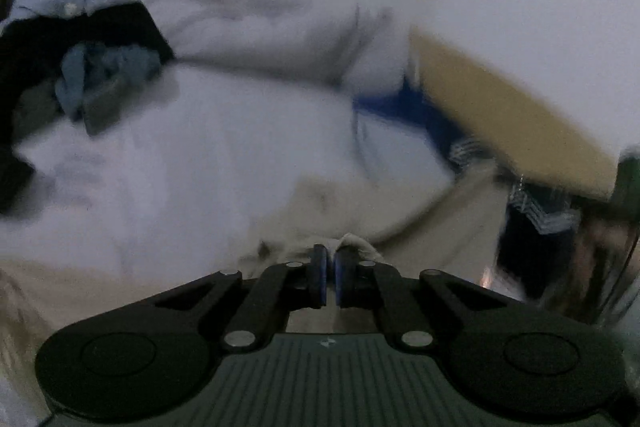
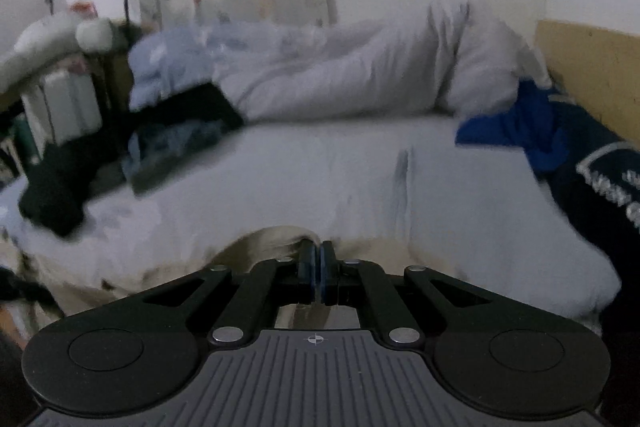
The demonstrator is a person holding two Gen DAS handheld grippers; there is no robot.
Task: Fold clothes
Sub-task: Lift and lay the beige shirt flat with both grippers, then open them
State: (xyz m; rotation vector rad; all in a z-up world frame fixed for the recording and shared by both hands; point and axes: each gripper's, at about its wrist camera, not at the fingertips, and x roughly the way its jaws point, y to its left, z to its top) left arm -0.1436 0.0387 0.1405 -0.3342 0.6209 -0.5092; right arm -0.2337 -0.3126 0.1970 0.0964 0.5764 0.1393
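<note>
Now both tongs have a hold on the same beige cloth (image 2: 276, 239), low at the near edge of the bed (image 2: 320, 179). The left tongs (image 1: 330, 267) are pinched together on a bunched corner of it, which pokes up pale just past the blue pads (image 1: 320, 275). The right tongs (image 2: 319, 267) are pressed tight as well, with a fold of the same fabric humped up against their tips. No earlier view is given, so only the grip itself can be told, and the left view is badly blurred.

By my reading, the step in hand is the pick-up: the garment has been taken at two points and is about to be lifted clear, so it can be spread out or shaken flat before any fold is made. Little of the folding proper seems done.

Next, both hands would need to rise and draw apart evenly, keeping the edge between them taut, then lay the cloth on the open stretch of white sheet in the middle of the bed. That stretch is bounded by a dark pile of clothes (image 2: 120, 155) to the left, a blue garment (image 2: 516, 123) to the right and the rumpled duvet (image 2: 360, 75) behind. Letting one corner slip would undo the line-up.
</note>
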